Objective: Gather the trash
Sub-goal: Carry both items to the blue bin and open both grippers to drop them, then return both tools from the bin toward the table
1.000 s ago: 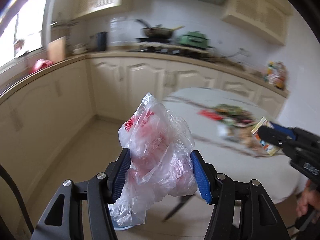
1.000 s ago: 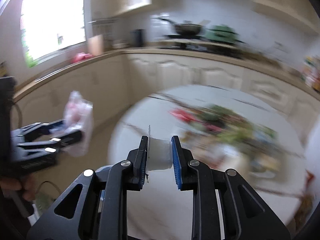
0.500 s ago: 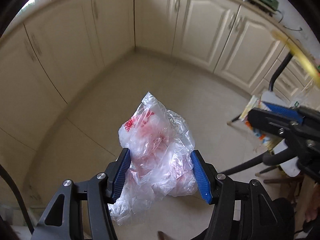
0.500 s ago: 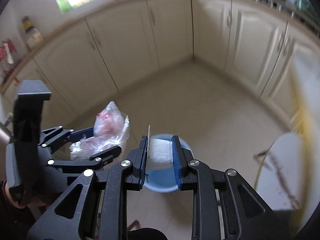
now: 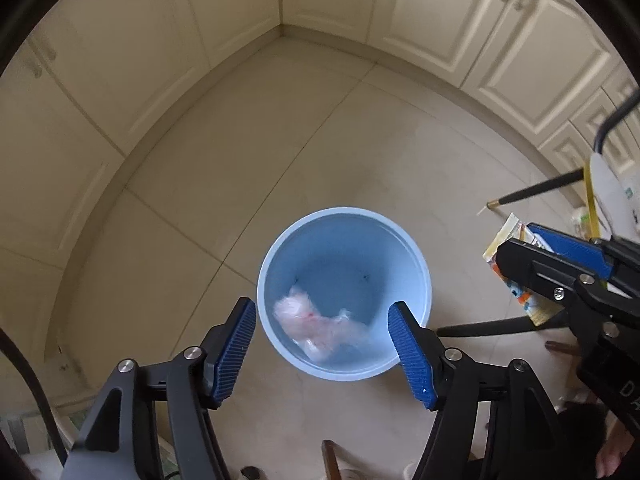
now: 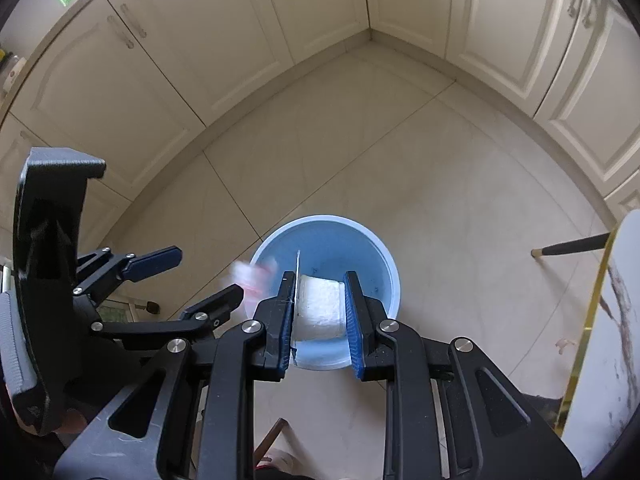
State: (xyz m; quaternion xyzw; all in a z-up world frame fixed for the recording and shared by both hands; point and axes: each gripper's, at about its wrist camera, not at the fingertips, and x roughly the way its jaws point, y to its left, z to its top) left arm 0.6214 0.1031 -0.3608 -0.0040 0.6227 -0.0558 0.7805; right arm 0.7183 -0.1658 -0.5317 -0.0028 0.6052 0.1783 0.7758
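A light blue bin (image 5: 344, 236) stands on the tiled floor below both grippers; it also shows in the right wrist view (image 6: 380, 256). My left gripper (image 5: 322, 344) is open and empty above the bin. The crumpled clear plastic bag with red print (image 5: 316, 326) is blurred inside the bin's mouth, falling or just landed. In the right wrist view the bag (image 6: 252, 272) is a blur at the bin's left rim, beside the left gripper (image 6: 192, 280). My right gripper (image 6: 320, 312) is shut on a white carton (image 6: 320, 304) above the bin; its printed side shows in the left wrist view (image 5: 516, 240).
Cream cabinets (image 5: 120, 60) wrap the corner behind the bin. A white table with a gold rim (image 6: 616, 300) and black chair legs (image 5: 536, 190) stand to the right. A wooden piece (image 6: 272, 436) shows near the bottom edge.
Both grippers tilted down from the table over the blue bin. My left gripper opened and let the plastic bag drop into the bin. The right gripper still holds the carton.
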